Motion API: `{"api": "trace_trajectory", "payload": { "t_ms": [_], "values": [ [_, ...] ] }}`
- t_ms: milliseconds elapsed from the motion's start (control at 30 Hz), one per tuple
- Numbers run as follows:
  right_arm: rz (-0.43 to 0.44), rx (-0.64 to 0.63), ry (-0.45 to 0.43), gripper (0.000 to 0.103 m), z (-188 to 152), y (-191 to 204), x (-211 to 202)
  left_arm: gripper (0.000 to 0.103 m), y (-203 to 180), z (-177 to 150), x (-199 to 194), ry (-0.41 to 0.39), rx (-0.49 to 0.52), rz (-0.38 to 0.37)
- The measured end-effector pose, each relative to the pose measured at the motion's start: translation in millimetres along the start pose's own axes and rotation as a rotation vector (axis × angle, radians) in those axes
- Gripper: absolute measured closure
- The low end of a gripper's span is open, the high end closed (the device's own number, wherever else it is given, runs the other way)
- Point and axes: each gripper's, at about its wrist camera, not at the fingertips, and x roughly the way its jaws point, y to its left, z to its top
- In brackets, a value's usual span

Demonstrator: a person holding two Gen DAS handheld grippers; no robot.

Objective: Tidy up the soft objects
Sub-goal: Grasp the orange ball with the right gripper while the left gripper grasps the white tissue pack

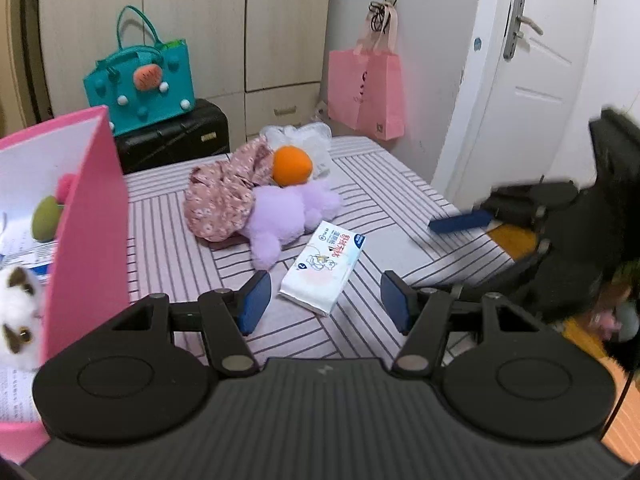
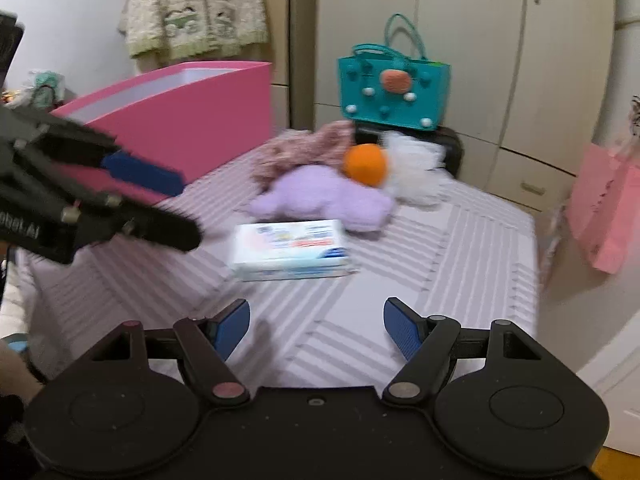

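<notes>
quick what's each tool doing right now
Left tool: open, holding nothing.
Right tool: open, holding nothing.

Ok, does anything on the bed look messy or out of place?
Yes: the purple plush, floral cloth and orange ball lie heaped together, and the tissue pack sits askew beside them, outside the pink box.

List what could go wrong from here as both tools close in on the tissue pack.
1. Both open tools, left tool and right tool, aim at the same tissue pack; they may collide.
2. The purple plush lies right behind the pack, with the orange ball on the pile; a push could knock it off.
3. The pack's smooth wrapper may slip.
</notes>
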Motion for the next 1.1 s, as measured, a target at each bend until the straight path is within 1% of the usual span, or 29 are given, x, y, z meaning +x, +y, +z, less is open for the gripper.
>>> {"api": "trace_trajectory", "payload": {
  "t_ms": [67,167,267,333,433,500,567,667,767,833,933,1000,1033,1067,1100],
  "values": [
    [-0.003,0.024,-0.011,0.025,6,-16,-1,0.043,-1,0,11,0.012,0.009,0.002],
    [0.03,0.093,-0.027,0.026,19,-38,1,0.045,-1,2,27,0.03,0.003,0.015],
    [0.088,0.154,-0.041,0.034,36,-55,8,0.045,0,4,42,0.049,-0.016,-0.004],
    [0.119,0.172,-0.036,0.039,47,-59,18,0.045,-3,6,46,0.031,0.006,0.005],
    [0.138,0.177,-0.038,0.044,62,-60,33,0.046,-6,10,51,0.027,0.03,0.014],
    [0.15,0.177,-0.049,0.047,71,-60,41,0.045,-6,12,49,0.017,0.033,0.006],
    [0.157,0.166,-0.056,0.047,79,-60,48,0.045,-6,15,49,0.007,0.039,-0.006],
    [0.155,0.129,-0.049,0.048,89,-56,61,0.045,-8,17,56,0.021,0.053,-0.004],
    [0.143,0.104,-0.032,0.048,93,-55,75,0.047,-12,18,62,0.042,0.081,0.013],
    [0.137,0.096,-0.023,0.048,94,-54,83,0.048,-13,18,64,0.038,0.088,0.027],
    [0.148,0.095,-0.009,0.047,95,-55,91,0.048,-11,19,68,0.051,0.074,0.02],
    [0.135,0.094,-0.01,0.047,94,-55,96,0.048,-9,20,71,0.06,0.053,0.009],
    [0.13,0.099,-0.011,0.051,94,-57,97,0.048,-8,21,73,0.064,0.044,0.004],
    [0.127,0.107,-0.016,0.058,92,-59,97,0.048,-7,21,74,0.068,0.037,0.002],
    [0.128,0.112,-0.017,0.063,91,-59,96,0.048,-7,21,76,0.069,0.037,0.001]
  ]
}}
